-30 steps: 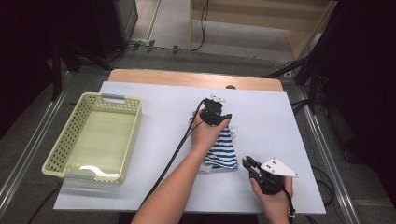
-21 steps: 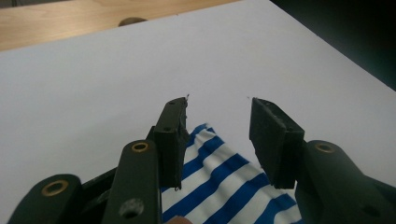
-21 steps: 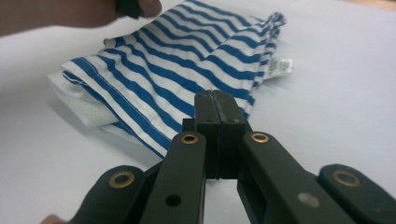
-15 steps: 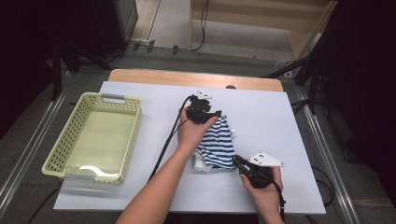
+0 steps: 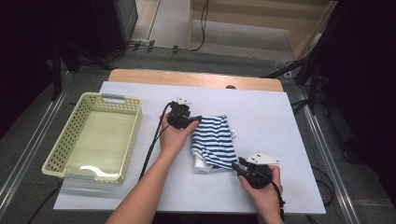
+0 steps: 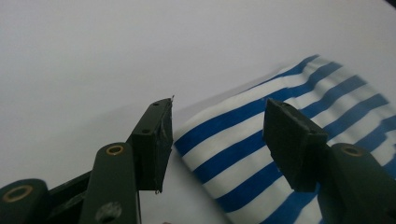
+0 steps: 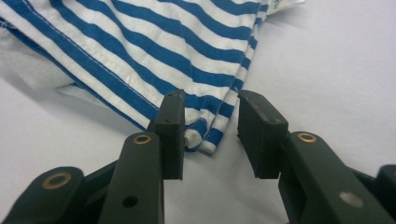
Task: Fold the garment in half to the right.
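Two grippers work a folded blue-and-white striped cloth [image 5: 214,142] lying mid-desk [image 5: 280,121]. Left gripper [image 5: 198,119] stands parted at the cloth's far left corner, pads clear of it. Right gripper [image 5: 236,164], jaws just opening, straddles the near corner without pressing. No writing is readable. Both forearms reach in from below, beside a yellow basket [image 5: 122,154].

Bright tabletop, dark surroundings, soft close-ups.
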Demonstrator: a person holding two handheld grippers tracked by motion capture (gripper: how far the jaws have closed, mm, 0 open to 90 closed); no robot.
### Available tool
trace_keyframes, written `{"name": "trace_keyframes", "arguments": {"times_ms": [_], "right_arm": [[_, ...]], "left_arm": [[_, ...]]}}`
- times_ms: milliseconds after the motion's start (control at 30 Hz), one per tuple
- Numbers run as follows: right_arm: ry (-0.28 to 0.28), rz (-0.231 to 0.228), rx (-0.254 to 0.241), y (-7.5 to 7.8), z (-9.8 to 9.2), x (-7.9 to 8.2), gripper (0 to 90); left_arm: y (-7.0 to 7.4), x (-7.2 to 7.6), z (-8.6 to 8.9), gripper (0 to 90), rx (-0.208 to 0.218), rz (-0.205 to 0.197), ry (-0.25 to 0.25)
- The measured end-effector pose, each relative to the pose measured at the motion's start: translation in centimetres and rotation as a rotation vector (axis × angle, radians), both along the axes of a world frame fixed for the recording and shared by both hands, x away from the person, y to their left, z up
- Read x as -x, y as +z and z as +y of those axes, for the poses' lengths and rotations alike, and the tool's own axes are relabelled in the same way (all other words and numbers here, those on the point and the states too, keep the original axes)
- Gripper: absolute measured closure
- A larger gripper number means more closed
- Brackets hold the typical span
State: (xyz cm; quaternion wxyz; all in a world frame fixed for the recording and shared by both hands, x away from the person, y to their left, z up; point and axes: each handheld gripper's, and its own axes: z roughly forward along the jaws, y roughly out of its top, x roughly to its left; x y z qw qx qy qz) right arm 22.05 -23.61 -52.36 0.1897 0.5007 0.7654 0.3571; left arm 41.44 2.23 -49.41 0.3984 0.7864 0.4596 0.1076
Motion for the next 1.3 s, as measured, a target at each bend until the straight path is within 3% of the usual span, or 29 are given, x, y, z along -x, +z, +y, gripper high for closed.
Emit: {"name": "trace_keyframes", "arguments": {"times_ms": [233,267,400,433,467,567,767,900,1033,1200,1300], "right_arm": [[0.003,0.036,-0.056,-0.1,-0.5,-0.4,64.3],[0.016,0.040,-0.066,-0.1,-0.5,-0.4,70.7],[0.021,0.051,-0.087,-0.1,-0.5,-0.4,76.2],[0.023,0.054,-0.096,-0.1,-0.6,-0.4,78.9],[0.029,0.051,-0.096,-0.1,-0.6,-0.4,80.0],[0.021,0.028,-0.060,0.0,-0.1,0.1,82.1],[0.029,0.043,-0.092,0.0,0.1,0.6,82.4],[0.058,0.044,-0.089,0.1,1.2,1.5,82.4],[0.085,0.047,-0.086,0.2,2.0,2.0,82.4],[0.122,0.038,-0.075,0.6,3.2,2.8,82.4],[0.110,0.046,-0.071,0.6,3.2,2.9,80.6]], "left_arm": [[-0.5,0.0,0.3,47.4,-0.016,0.028,0.006],[-0.6,-0.1,0.2,53.6,-0.018,0.034,0.006],[-1.1,-0.1,-0.1,63.2,-0.027,0.054,-0.004],[-1.2,-0.1,-0.2,70.6,-0.035,0.053,-0.010],[-1.2,0.0,-0.2,70.6,-0.037,0.051,-0.012],[-1.2,0.0,-0.2,84.8,-0.036,0.047,-0.022],[-0.8,-0.1,0.1,86.3,-0.048,0.045,-0.043],[-0.1,-0.1,0.2,86.6,-0.077,0.056,-0.076],[0.6,0.0,0.6,86.6,-0.078,0.065,-0.100],[0.3,0.2,1.1,86.3,-0.074,0.081,-0.108],[0.3,0.6,1.4,75.5,-0.048,0.072,-0.101]]}}
